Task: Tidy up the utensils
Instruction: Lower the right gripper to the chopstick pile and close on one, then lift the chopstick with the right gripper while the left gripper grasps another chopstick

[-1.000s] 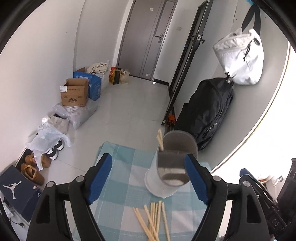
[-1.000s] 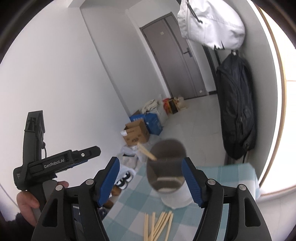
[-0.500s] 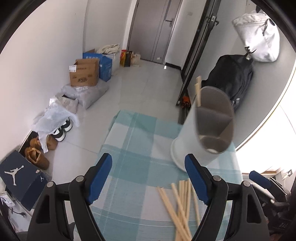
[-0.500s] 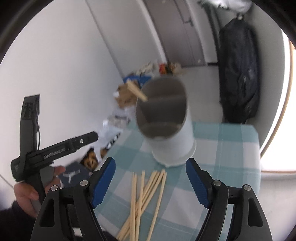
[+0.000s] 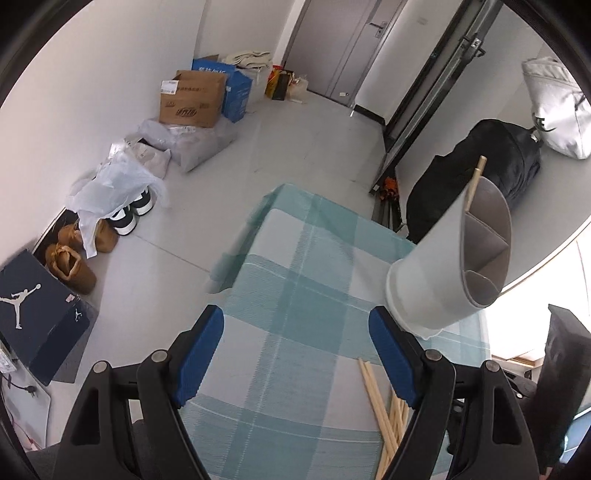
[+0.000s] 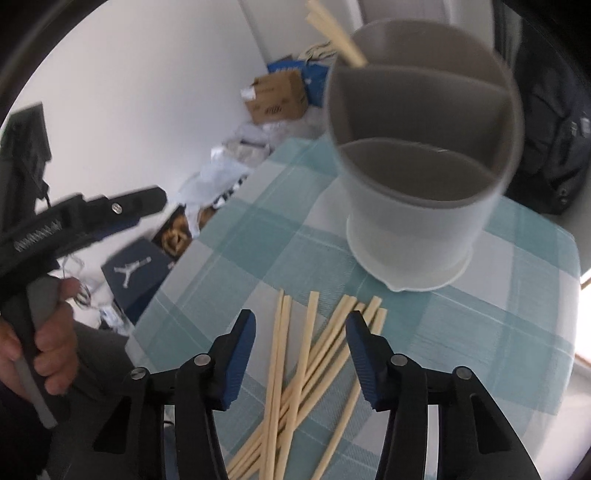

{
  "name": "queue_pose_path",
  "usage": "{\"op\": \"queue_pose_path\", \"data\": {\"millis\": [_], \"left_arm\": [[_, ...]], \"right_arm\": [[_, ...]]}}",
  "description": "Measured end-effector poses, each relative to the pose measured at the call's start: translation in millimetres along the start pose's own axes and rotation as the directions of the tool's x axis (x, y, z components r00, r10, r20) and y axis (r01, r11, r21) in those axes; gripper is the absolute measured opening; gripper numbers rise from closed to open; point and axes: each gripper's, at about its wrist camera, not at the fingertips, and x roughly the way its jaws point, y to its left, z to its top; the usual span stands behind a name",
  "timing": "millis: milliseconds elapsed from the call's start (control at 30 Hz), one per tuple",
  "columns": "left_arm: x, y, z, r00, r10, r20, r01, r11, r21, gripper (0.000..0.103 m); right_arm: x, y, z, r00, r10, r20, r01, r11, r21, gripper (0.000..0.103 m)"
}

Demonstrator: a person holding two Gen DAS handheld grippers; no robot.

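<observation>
Both grippers are seen over a table covered with a teal-and-white checked cloth [image 6: 498,332]. At the bottom centre of the right wrist view, the right gripper [image 6: 300,332] is caught with its blue-padded jaws closing, angled down over a loose pile of wooden chopsticks [image 6: 314,365]; several sticks are framed between the jaws, but none is pressed by the pads. At the bottom of the left wrist view, the left gripper [image 5: 295,343] is held wide apart with nothing between its jaws, only bare cloth being seen below it. A grey divided utensil holder [image 6: 424,221] is set upright on the cloth in the upper right of the right wrist view, just beyond the far ends of the pile, and two chopsticks [image 6: 336,33] are already propped in its rear compartment at the upper left of its rim. In the left wrist view the holder [image 5: 439,280] is seen at the right edge, with the pile [image 5: 380,402] partly hidden behind the right jaw. At the left edge of the right wrist view, a hand [image 6: 48,343] is wrapped around the left gripper's handle. Boxes and shoes are lined along the wall on the floor.
</observation>
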Motion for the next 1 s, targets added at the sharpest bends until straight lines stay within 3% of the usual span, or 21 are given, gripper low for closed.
{"op": "queue_pose_path", "data": {"millis": [133,400,567,667,833,1000], "left_arm": [[4.4,7.8,2.5,1.0,-0.014,-0.024,0.014,1.0,-0.023,0.077],[8.3,18.5,6.1,0.998,-0.027,-0.052,0.024,0.998,-0.057,0.077],[11.0,28.6,7.8,0.996,-0.045,-0.072,0.037,0.994,-0.102,0.077],[11.4,31.0,8.9,0.996,-0.049,-0.074,0.04,0.992,-0.121,0.077],[15.0,26.8,7.7,0.995,-0.043,-0.086,0.033,0.993,-0.112,0.077],[23.7,21.4,2.7,0.991,-0.026,-0.132,0.015,0.996,-0.086,0.077]], "right_arm": [[21.7,3.1,12.4,0.996,-0.042,-0.075,0.039,0.999,-0.034,0.039],[50.3,2.6,27.1,0.974,-0.11,-0.198,0.099,0.993,-0.062,0.032],[55.0,7.4,30.8,0.963,-0.142,-0.227,0.121,0.987,-0.105,0.026],[58.0,11.6,28.7,0.955,-0.15,-0.255,0.121,0.985,-0.126,0.014],[54.3,7.2,28.5,0.961,-0.148,-0.233,0.127,0.987,-0.103,0.006],[37.6,1.9,29.8,0.981,-0.118,-0.153,0.111,0.992,-0.052,0.006]]}}
